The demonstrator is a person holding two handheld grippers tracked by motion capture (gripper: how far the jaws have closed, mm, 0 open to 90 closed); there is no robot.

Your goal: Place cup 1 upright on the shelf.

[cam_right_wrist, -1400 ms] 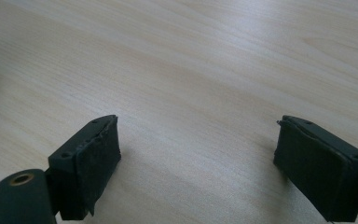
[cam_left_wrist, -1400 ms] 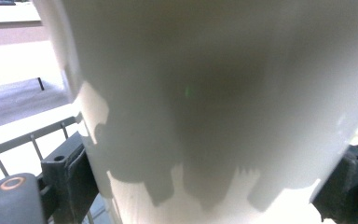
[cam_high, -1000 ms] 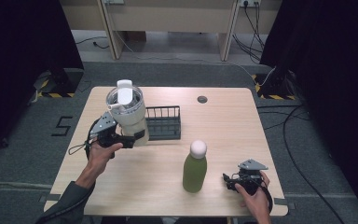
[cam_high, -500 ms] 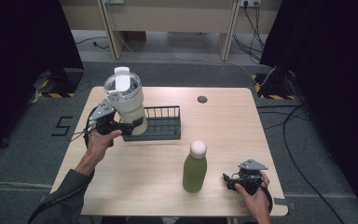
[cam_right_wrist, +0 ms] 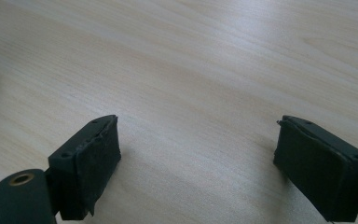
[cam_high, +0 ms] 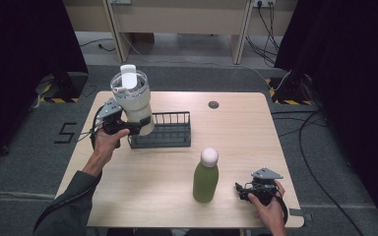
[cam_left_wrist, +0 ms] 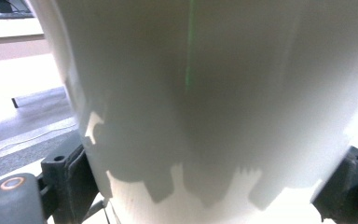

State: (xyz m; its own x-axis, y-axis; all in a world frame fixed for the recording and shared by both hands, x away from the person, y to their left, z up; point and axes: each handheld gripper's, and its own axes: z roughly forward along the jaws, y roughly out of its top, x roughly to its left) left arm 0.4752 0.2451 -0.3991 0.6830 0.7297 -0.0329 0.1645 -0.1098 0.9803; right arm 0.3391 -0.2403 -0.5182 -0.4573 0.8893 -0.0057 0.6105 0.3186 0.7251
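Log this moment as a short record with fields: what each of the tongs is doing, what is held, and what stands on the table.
left tongs: shut on the white tumbler, gripping its lower part
white tumbler: lifted, tilted, above the left end of the rack; clear lid with white tab on top
black wire rack: on the table, behind the bottle
green bottle: upright, white cap, near the front edge
right tongs: open, nothing between the jaws, low over bare wood to the right of the bottle
table: light wood
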